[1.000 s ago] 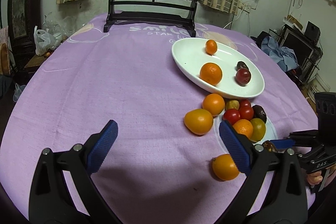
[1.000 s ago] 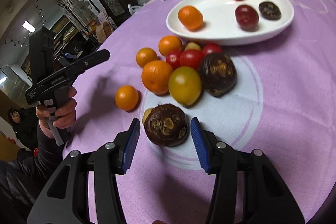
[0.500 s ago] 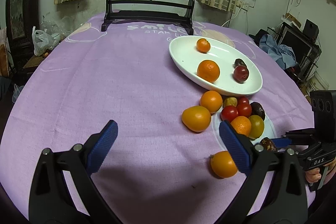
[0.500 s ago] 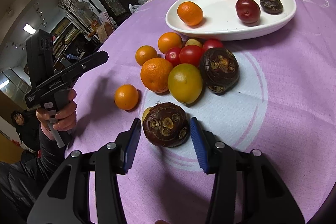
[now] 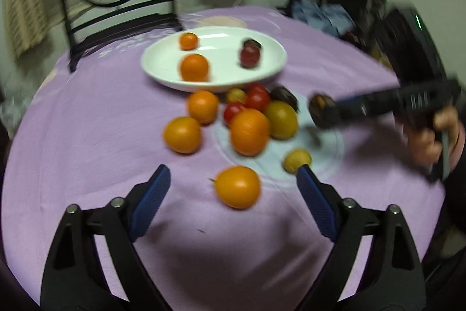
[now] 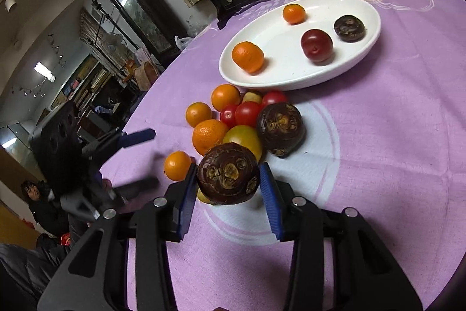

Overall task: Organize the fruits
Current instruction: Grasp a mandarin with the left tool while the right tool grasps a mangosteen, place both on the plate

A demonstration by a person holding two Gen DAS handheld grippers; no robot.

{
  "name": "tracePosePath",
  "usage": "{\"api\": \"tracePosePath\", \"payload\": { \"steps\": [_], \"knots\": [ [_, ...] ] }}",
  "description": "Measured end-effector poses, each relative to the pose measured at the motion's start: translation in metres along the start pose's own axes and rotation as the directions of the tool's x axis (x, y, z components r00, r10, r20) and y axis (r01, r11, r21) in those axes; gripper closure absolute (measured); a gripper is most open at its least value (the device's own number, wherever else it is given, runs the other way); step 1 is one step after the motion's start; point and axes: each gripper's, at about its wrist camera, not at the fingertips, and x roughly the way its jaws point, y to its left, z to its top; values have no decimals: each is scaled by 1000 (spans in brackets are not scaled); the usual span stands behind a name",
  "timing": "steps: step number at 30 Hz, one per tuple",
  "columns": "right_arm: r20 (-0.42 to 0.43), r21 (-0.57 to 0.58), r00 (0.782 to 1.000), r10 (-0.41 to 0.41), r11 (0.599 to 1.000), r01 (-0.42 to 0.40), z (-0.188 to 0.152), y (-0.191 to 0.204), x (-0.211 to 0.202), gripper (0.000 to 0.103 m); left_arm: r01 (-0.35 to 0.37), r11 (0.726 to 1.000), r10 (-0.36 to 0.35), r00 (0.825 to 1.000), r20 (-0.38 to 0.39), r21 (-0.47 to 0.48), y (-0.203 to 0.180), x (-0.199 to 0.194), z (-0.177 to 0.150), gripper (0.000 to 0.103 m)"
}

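Fingers of the right gripper (image 6: pixel 228 188) pinch the dark water chestnut (image 6: pixel 228 174) clear of the cloth — the white plate (image 6: pixel 375 19) lies ahead — while the left gripper (image 5: pixel 233 188), jaws closing but empty, brackets a lone orange (image 5: pixel 237 187).

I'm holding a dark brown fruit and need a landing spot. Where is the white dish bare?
The oval white dish is bare in the middle, between the large orange, small orange and dark red plum. Its right end is crowded by the plum and a dark brown fruit.
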Motion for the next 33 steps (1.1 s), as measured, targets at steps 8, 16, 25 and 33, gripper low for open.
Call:
{"api": "tracePosePath", "payload": {
  "steps": [8,16,25,33],
  "knots": [
    [-3,-23,1000,-25,999,25,-1,5,1,60,20,999,-21,998,-66,-27,1,15,0,35],
    [-2,-20,999,-34,999,34,-1,4,1,60,9,998,-17,991,-133,-61,7,30,-1,56],
    [8,-31,999,-35,999,35,1,5,1,60,18,997,-27,993,-113,-74,9,27,0,60],
    [228,-31,964,-134,989,144,38,4,-8,60,30,989,-17,996,85,-145,19,12,63,60]
  ]
}}
